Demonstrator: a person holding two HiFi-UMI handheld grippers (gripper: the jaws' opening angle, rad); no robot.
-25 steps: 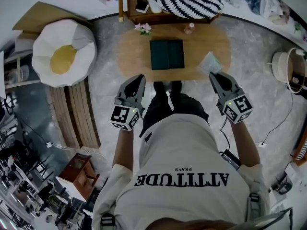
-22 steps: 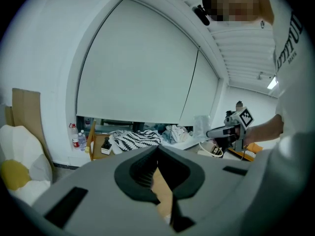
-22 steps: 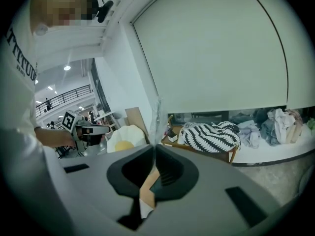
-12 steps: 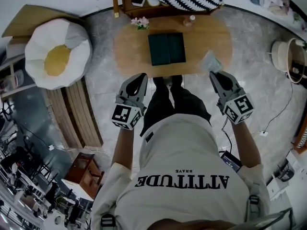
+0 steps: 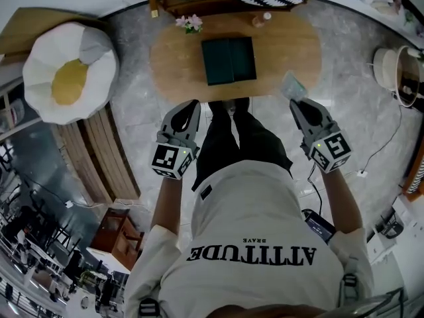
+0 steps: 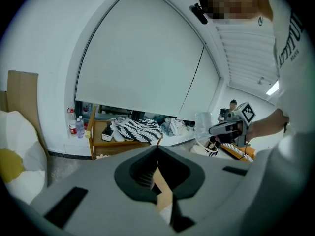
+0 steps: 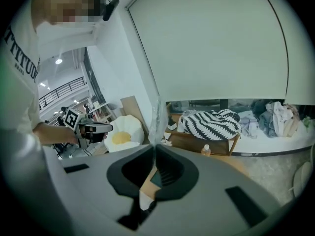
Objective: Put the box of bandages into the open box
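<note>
Box of bandages (image 5: 292, 85): clear-wrapped pack, pinched by its edge in right gripper (image 5: 296, 103) jaws, above tabletop's near right edge, apparently for carrying across. Tabletop (image 5: 179, 65): oval, wooden. Open box (image 5: 229, 59): dark green, tabletop centre, lying open to receive. Left gripper (image 5: 192, 105): jaws together, empty, short of near edge.

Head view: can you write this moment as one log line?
left tool: shut, empty | right tool: shut on bag | box: open, on table
</note>
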